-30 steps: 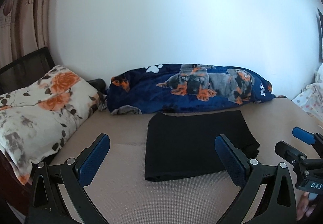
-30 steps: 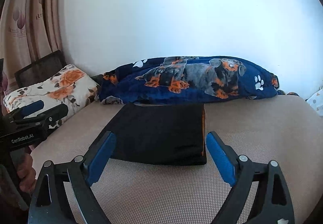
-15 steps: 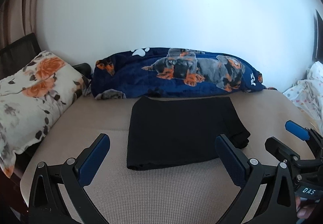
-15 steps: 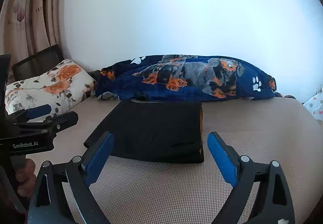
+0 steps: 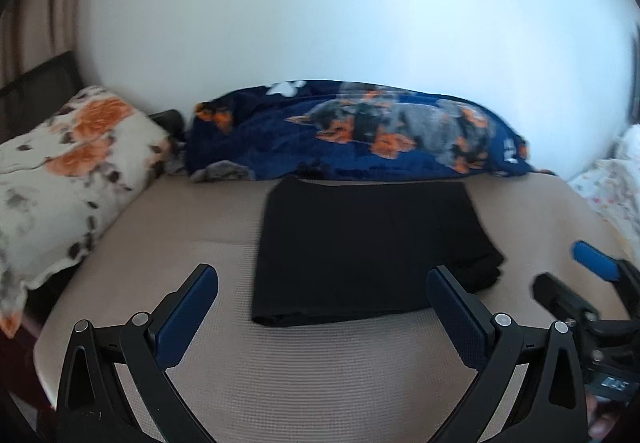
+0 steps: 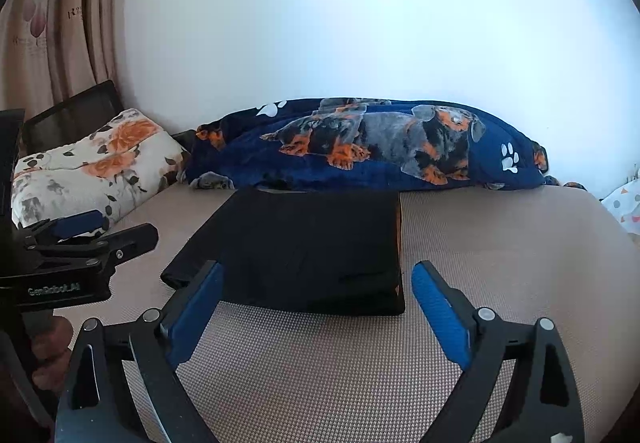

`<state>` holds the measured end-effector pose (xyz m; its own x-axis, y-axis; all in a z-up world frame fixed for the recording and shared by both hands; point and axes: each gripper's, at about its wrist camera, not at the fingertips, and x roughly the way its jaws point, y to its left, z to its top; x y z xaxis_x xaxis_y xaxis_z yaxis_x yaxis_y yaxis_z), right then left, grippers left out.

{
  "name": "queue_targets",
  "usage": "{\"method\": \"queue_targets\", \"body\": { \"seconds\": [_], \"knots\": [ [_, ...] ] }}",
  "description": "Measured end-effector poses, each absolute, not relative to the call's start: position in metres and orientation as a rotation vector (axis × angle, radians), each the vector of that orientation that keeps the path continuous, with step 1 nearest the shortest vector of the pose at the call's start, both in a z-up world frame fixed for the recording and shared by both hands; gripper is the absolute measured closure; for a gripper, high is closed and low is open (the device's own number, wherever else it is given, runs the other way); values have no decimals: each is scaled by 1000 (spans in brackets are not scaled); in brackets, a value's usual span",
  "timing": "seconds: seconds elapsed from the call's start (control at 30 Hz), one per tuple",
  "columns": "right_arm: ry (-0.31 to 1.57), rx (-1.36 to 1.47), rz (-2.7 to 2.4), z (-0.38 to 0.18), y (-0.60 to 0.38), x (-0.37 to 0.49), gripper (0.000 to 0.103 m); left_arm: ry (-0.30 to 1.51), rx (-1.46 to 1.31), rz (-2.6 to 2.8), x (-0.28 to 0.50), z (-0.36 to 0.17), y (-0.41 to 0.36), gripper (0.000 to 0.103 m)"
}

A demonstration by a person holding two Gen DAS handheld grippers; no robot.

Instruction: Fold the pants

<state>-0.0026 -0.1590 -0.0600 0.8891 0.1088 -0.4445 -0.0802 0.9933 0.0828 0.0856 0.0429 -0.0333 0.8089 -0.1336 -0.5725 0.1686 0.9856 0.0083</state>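
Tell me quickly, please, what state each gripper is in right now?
Left gripper: open, holding nothing, short of the folded black fabric pants.
Right gripper: open, holding nothing, also short of the pants.

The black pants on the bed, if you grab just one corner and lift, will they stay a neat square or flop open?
Probably flop open. The pants are soft cloth in loose layers, and one layer already sticks out at a corner. They look thin and flat, so likely light. On the textured bed, a push would likely bunch them rather than slide them.
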Motion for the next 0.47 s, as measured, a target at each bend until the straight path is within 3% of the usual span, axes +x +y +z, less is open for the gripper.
{"method": "queue_targets", "body": {
  "seconds": [0.47],
  "knots": [
    [488, 59, 104, -71, -157, 0, 8, 597, 15, -99, 87, -38, 55, 0]
  ]
}}
